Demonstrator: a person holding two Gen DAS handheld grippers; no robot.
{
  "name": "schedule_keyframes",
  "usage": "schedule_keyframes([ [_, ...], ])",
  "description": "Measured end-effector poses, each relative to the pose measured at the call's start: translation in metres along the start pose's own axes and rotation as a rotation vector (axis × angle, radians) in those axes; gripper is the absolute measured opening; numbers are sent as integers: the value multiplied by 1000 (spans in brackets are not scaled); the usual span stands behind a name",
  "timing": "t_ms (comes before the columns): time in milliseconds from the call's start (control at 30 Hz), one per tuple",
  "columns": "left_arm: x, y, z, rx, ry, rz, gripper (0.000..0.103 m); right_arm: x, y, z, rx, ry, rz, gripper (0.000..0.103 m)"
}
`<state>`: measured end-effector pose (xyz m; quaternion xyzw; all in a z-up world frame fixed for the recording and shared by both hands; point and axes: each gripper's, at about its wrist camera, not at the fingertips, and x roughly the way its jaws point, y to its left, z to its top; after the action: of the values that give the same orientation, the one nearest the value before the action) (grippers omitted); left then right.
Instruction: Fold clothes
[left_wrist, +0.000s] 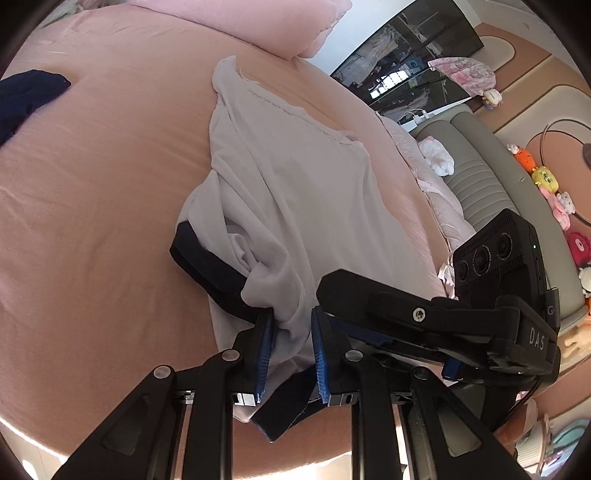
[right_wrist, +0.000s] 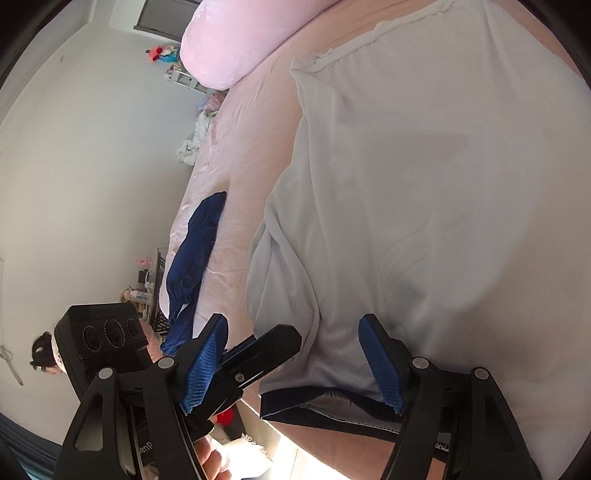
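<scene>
Left wrist view, left gripper (left_wrist: 290, 354) grip on white garment (left_wrist: 295, 192) unclear

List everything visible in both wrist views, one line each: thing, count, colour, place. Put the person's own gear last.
Garment: one, pale grey-white with dark navy trim, spread rumpled across the bed's middle, near edge at the grippers.
Dark garment: one, navy blue, on the bed's far side.
Bed sheet: one, peach pink, under both garments.
Pillow: one, light pink, at the bed's head.
Plush toys: several, orange, yellow, pink, red, along the wall at right.
White cloth: one, on the grey headboard beside the bed.
Left gripper: one, black with blue pads, fingers apart around a fold of the pale garment.
Right gripper: one, black with blue pads, fingers wide open over the trimmed edge.
</scene>
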<state>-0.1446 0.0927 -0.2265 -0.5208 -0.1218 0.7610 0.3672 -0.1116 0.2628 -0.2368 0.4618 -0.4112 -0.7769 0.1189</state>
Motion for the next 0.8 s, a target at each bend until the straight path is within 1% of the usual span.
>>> schedule_keyframes([
  [133,4,-13,-4,71,10,53,17,-6,7,4,-37,-53,-11,72],
  [167,4,-15,-5,84,12,67,19,-6,10,6,-51,-63,-12,72],
  [267,8,-17,-5,96,28,94,20,0,13,7,-72,-58,-16,64],
  [300,9,-16,-5,88,37,96,20,1,12,7,-74,-57,-23,58],
  [333,10,-16,-5,83,49,97,21,2,10,6,-75,-56,-30,45],
  [400,11,-14,-5,77,84,93,24,4,8,6,-79,-54,-43,33],
  [433,10,-12,-5,73,105,80,26,5,6,5,-80,-53,-50,27],
  [467,9,-9,-5,61,119,58,29,7,5,5,-82,-52,-57,23],
  [500,6,-5,-6,40,123,24,36,8,4,4,-83,-52,-64,21],
  [533,3,-1,-6,19,127,-10,39,9,2,4,-85,-51,-71,21],
  [567,1,4,-7,-7,129,-45,47,10,1,4,-87,-50,-78,21],
  [600,-2,9,-7,-37,127,-76,53,11,0,3,-88,-49,-85,20],
  [667,-8,16,-8,-78,119,-117,56,13,-3,2,-91,-47,-99,19],
  [700,-10,17,-7,-82,114,-120,59,14,-4,2,-93,-46,-106,16],
  [733,-12,18,-7,-83,108,-112,61,16,-6,2,-94,-45,-113,15],
  [800,-15,20,-5,-79,91,-54,68,14,-11,1,-85,-48,-119,14],
])
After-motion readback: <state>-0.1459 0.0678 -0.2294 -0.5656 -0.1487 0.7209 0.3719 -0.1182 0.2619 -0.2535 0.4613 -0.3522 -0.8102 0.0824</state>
